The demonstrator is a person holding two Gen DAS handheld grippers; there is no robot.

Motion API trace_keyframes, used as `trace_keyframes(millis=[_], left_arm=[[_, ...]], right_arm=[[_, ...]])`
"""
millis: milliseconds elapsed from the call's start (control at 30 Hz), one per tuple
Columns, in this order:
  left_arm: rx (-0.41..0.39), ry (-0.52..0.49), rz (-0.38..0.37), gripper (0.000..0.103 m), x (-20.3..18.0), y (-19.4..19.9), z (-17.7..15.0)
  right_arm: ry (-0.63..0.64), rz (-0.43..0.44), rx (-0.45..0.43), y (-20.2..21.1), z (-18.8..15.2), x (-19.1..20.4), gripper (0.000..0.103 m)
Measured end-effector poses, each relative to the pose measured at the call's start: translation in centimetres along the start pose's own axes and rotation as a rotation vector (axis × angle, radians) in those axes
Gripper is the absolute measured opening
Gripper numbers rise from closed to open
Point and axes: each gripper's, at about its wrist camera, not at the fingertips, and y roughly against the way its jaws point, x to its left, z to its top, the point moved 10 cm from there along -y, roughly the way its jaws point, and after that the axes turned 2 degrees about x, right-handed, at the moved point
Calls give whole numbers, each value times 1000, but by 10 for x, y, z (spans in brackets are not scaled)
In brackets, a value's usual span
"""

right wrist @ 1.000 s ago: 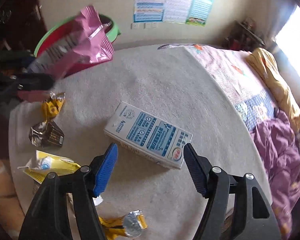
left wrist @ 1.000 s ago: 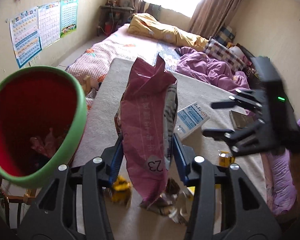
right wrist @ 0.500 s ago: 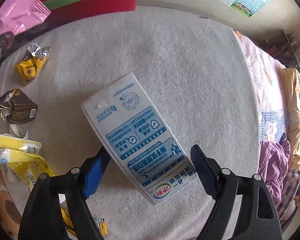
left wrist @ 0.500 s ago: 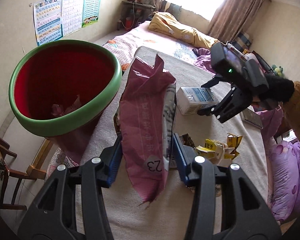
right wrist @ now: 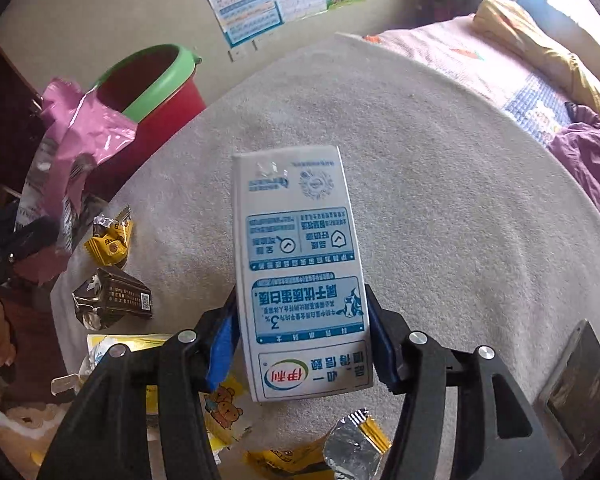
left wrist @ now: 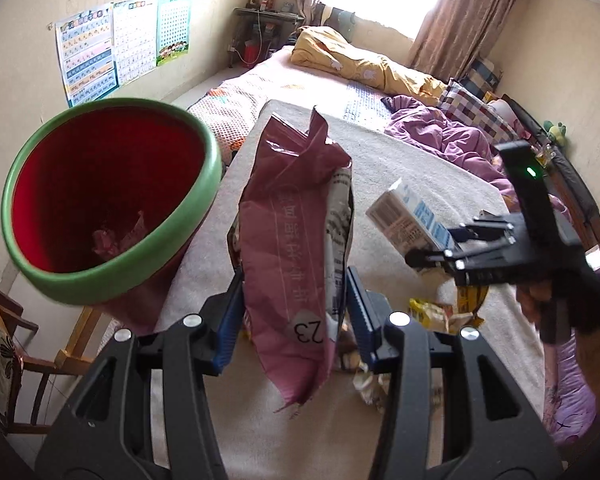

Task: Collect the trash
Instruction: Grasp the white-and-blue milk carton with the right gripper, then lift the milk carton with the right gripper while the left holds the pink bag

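Red bucket, green rim, holds crumpled pink wrapper.

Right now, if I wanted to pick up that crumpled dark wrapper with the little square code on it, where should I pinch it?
Probably pinch the dark wrapper across its flatter printed body, coming straight down from above. It lies flat on the table cover, apart from the yellow candy wrapper, so the top is free. Its torn silver ends look too floppy to hold.
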Motion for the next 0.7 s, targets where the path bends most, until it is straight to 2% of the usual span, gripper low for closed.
trace_keyframes(millis=[233,433,467,700], left_arm=[[51,-25,2,50,-11,-44,19],[102,-24,13,52,-11,-67,12],[108,-26,16,52,-11,-69,9],[79,-20,25,44,-8,-58,7]], right_arm=[[-53,-55,-131,17,-10,20,61],[-101,-44,-129,8,-22,24,61],[-108,-42,-130,8,-23,23,56],[-127,-43,-168,9,-14,30,53]])
